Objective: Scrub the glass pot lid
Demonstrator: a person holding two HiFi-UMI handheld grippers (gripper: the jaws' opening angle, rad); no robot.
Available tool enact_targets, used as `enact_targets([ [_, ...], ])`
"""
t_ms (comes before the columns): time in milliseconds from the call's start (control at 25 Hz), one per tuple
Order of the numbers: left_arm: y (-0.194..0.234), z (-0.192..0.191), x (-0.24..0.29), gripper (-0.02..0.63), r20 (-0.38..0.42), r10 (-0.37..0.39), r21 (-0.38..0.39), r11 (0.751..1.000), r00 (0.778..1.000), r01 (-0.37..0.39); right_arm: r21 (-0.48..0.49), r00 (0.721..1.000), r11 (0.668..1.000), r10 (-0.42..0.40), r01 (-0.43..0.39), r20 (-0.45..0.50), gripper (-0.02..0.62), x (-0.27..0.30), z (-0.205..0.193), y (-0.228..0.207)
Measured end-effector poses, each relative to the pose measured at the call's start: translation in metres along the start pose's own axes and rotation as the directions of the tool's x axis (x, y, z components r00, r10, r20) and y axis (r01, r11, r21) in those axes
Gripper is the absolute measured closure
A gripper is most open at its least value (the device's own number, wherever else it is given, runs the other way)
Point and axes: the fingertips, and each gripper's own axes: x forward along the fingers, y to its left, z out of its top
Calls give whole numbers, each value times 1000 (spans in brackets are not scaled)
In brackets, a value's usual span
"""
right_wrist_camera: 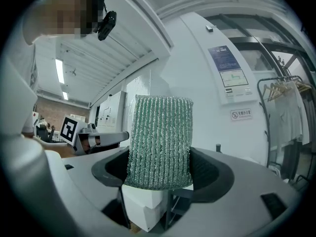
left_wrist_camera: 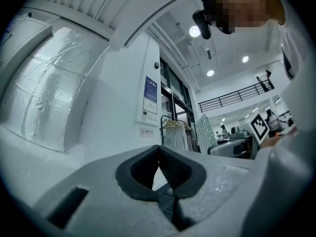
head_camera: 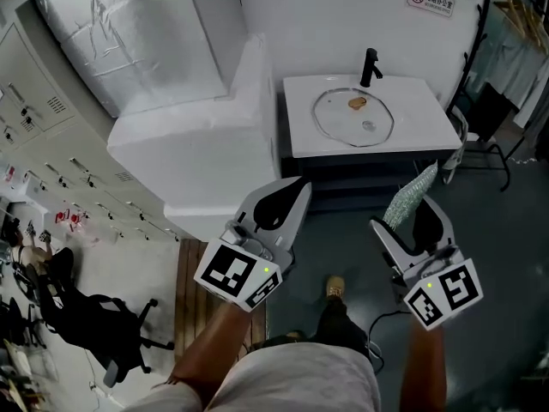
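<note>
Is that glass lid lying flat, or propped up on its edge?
Lying flat: the glass pot lid shows its full round outline on top of the white sink, in front of the black tap.

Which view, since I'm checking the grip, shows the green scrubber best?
The right gripper view: the green scrubber stands large and upright, clamped in the right tool. The head and left gripper views show it only small.

Open lab-type hall: freestanding sink counter [head_camera: 425,118], plastic-wrapped unit [head_camera: 120,33], office chair [head_camera: 90,316], mezzanine railing [left_wrist_camera: 232,98], wall notices [left_wrist_camera: 150,95].
</note>
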Motion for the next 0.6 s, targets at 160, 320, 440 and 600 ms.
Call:
enact_targets([
  [160, 16, -11, 35, 591, -25, 24, 9, 1000, 999, -24, 1, 1000, 1000, 17, -17, 7, 247, 21, 1, -36],
  [320, 34, -26, 75, 589, -55, 60, 14, 998, 997, -59, 2, 999, 999, 45, -45, 3, 247, 44, -3, -75],
  [440, 48, -37, 104, 589, -79, 95, 17, 995, 992, -94, 1, 998, 998, 68, -68, -4, 247, 61, -6, -105],
  [600, 67, -55, 139, 589, -120, 152, 6, 988, 981, -153, 9, 994, 995, 104, -104, -14, 247, 80, -13, -141],
])
